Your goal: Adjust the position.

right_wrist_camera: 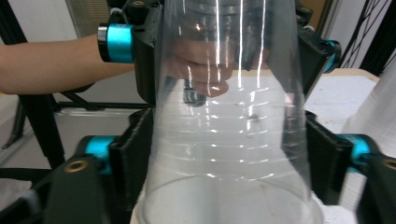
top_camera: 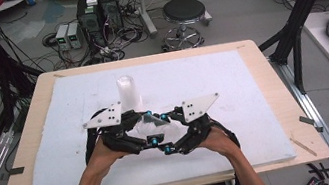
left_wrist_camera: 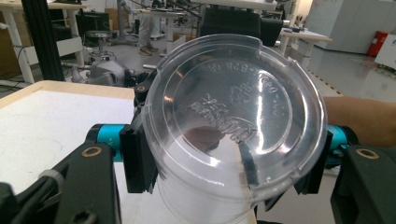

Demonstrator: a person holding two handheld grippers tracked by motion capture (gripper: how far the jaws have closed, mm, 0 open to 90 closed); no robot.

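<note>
A clear plastic cup [top_camera: 157,125] is held on its side above the white mat, between my two grippers. In the left gripper view its embossed base [left_wrist_camera: 233,116] faces the camera, and my left gripper [left_wrist_camera: 226,163] is shut on it near the base, pads pressed against both sides. My right gripper [right_wrist_camera: 229,158] grips the wider part of the same cup [right_wrist_camera: 229,140], its pads touching both walls. In the high view the left gripper [top_camera: 150,125] and the right gripper [top_camera: 164,132] meet at the mat's middle. An upside-down stack of clear cups [top_camera: 128,92] stands just behind them.
The white foam mat [top_camera: 59,140] covers most of a wooden table [top_camera: 288,117]. The upturned cup stack [right_wrist_camera: 373,112] is close at the right in the right gripper view. A stool [top_camera: 184,12], computer boxes [top_camera: 98,12] and cables sit on the floor beyond the far edge.
</note>
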